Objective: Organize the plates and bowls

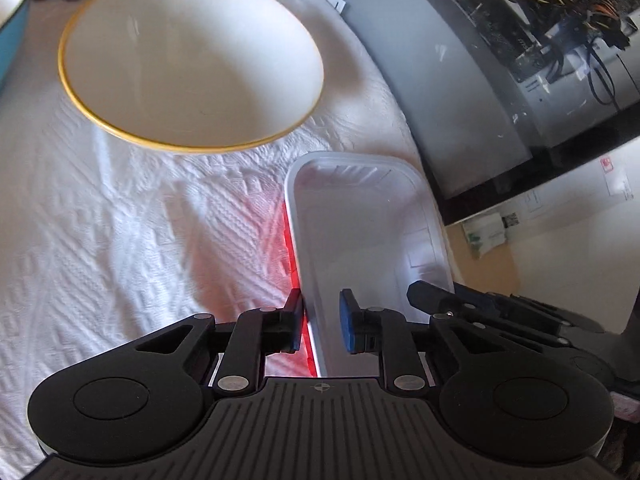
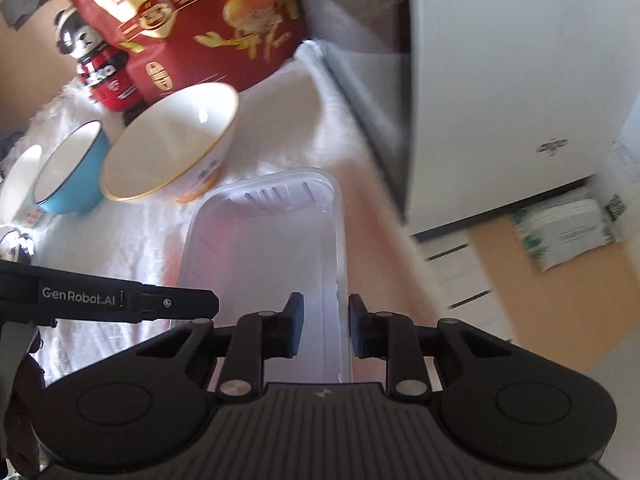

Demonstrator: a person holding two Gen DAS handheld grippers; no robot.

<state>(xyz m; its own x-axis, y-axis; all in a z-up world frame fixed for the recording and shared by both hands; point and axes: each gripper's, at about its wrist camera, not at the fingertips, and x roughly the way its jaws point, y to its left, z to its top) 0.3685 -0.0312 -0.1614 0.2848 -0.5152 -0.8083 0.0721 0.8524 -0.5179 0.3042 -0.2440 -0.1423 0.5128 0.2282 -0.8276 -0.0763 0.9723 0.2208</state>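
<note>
Two grippers meet on one clear plastic tray point(image 2: 264, 264) at the right edge of the white quilted table cover point(image 1: 120, 240), and you hold both. Farthest left in the right wrist view, a white bowl's rim barely shows at the frame's margin, then a blue bowl point(image 2: 72, 168), then the gold-rimmed white bowl point(image 1: 188, 60) standing just beyond the tray's far end; none of them touches a gripper. Behind them, toward the far edge, stand a small red figurine point(image 2: 100, 72) and a red egg-snack bag point(image 2: 192, 20).

Your left gripper point(image 1: 322, 322) straddles the tray's left long rim, jaws drawn narrow, outer pad against the wall beside a red glow along the tray's base; whether the inner blue pad presses yet is hard to tell. Your right gripper point(image 2: 325, 326) brackets the right long rim the same way, jaws narrow, and contact is likewise unclear.

The risk from here is the tray itself: a thin, flexible wall pinched at two near-end points may buckle or slip free if you lift unevenly. It also lies close to the table's right edge, so a sideways tug could send it off. Push it forward carelessly and its far end may nudge the gold-rimmed bowl.
</note>
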